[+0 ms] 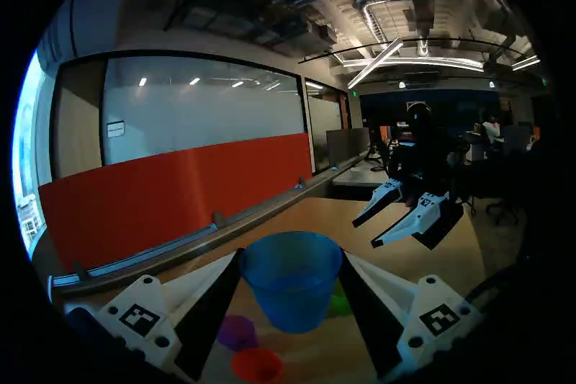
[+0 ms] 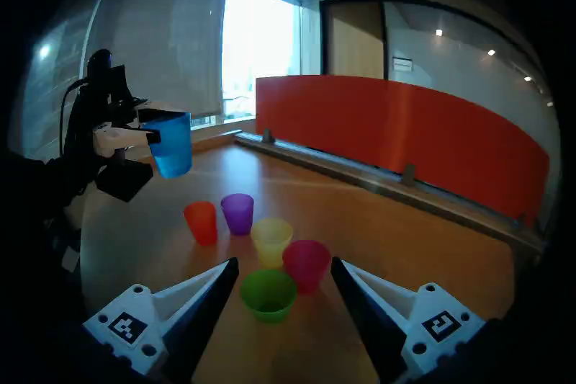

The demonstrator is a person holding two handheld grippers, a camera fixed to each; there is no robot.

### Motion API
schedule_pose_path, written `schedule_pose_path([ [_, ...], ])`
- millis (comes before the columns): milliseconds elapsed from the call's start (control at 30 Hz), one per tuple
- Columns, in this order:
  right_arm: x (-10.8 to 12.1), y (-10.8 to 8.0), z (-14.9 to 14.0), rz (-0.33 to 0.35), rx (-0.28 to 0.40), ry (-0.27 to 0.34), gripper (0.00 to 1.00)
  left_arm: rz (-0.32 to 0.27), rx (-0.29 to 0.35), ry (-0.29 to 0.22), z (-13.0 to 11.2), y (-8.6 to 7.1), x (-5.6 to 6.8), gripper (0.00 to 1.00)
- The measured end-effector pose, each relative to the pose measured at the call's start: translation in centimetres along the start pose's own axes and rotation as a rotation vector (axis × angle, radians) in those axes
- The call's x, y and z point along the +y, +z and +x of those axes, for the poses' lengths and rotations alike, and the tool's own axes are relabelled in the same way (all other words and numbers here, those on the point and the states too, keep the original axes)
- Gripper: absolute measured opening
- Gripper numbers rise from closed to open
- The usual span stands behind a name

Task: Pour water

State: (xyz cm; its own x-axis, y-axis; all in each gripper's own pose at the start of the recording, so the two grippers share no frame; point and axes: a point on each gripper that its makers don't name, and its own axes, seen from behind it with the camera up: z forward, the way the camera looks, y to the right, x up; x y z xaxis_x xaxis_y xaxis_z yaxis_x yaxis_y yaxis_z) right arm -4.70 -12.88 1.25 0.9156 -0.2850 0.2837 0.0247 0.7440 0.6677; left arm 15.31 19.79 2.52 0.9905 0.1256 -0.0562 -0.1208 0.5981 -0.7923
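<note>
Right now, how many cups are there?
6: blue cup in the left tool, raised; red cup, purple cup, yellow cup, pink cup and green cup grouped on the table.

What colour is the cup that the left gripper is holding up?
Blue, translucent. The cup shows best in the left gripper view.

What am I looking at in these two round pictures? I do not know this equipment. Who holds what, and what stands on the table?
There is no robot: a person holds two two-finger grippers, and a fisheye camera rides on each. The left gripper view looks along the left gripper, which clamps a blue cup above the table. The right gripper view looks along the right gripper, which is open. On the table stand a red cup, a purple cup, a yellow cup, a pink cup and a green cup.
</note>
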Motion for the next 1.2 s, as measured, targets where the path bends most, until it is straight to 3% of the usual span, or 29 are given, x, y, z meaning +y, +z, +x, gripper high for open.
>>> schedule_pose_path([
  [1200,-1.5,4.8,-6.9,0.061,-0.137,-0.015,1.0,0.015,-0.025,-0.003,-1.0,0.1,-0.9,0.9],
])
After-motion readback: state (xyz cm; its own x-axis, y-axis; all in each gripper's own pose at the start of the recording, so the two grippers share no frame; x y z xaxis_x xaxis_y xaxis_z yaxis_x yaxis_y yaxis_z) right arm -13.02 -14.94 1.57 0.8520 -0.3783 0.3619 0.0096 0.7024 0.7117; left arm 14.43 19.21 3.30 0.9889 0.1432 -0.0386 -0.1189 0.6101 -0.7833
